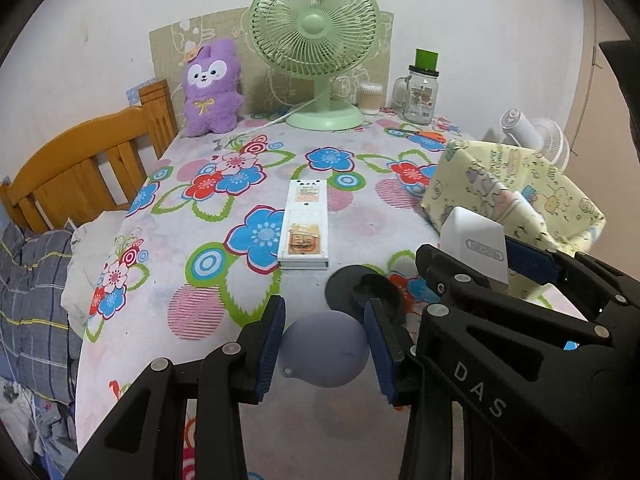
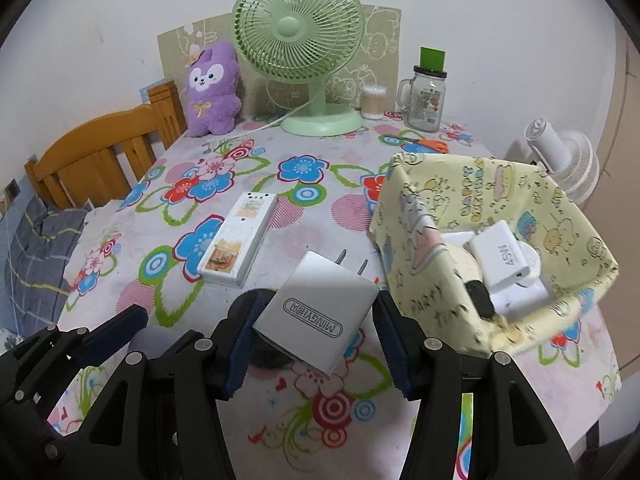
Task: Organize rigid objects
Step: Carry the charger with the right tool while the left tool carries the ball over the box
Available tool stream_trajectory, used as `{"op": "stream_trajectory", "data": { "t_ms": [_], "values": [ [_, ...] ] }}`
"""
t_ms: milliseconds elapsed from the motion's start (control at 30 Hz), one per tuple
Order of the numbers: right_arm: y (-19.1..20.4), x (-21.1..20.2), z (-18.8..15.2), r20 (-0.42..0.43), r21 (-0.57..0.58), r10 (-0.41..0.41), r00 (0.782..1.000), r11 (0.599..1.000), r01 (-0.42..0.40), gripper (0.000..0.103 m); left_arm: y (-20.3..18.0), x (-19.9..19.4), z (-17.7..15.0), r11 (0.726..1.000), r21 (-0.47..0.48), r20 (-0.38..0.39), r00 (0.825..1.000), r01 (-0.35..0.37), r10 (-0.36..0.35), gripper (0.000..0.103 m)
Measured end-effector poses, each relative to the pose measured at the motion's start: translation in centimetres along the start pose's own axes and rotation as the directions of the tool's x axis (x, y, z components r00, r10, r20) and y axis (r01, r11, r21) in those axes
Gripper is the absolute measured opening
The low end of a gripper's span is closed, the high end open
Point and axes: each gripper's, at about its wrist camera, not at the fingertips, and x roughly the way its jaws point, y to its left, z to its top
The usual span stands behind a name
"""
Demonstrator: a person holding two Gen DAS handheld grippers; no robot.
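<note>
Floral tablecloth (image 1: pixel 168 264) covers table against white wall; green fan (image 1: pixel 316 46), purple plush (image 1: pixel 212 88), glass jar (image 1: pixel 420 94) along back edge. White remote (image 1: pixel 305 224) lies face down mid-table. Left gripper (image 1: pixel 325 350) narrowly parted, pads clamped on lavender round object (image 1: pixel 326 350), raised off cloth. Right gripper (image 2: pixel 314 328) about half spread, pinching white plug adapter (image 2: pixel 320 310), prongs pointing away, just left of yellow fabric basket (image 2: pixel 432 300). Basket holds more white chargers (image 2: pixel 502 260), possibly dark item too.

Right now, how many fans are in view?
2. The green fan stands at the table's back by the wall; the white fan sits off the right edge, behind the yellow basket.
</note>
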Motion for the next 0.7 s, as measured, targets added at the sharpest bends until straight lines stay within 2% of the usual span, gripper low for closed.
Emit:
{"op": "stream_trajectory", "data": {
  "t_ms": [700],
  "values": [
    [-2.6, -6.4, -1.1, 0.066, 0.013, -0.018, 0.998, 1.000, 0.017, 0.059, -3.7, -5.2, -0.5, 0.999, 0.045, 0.057, 0.998, 0.020, -0.023, 0.042]
  ]
}}
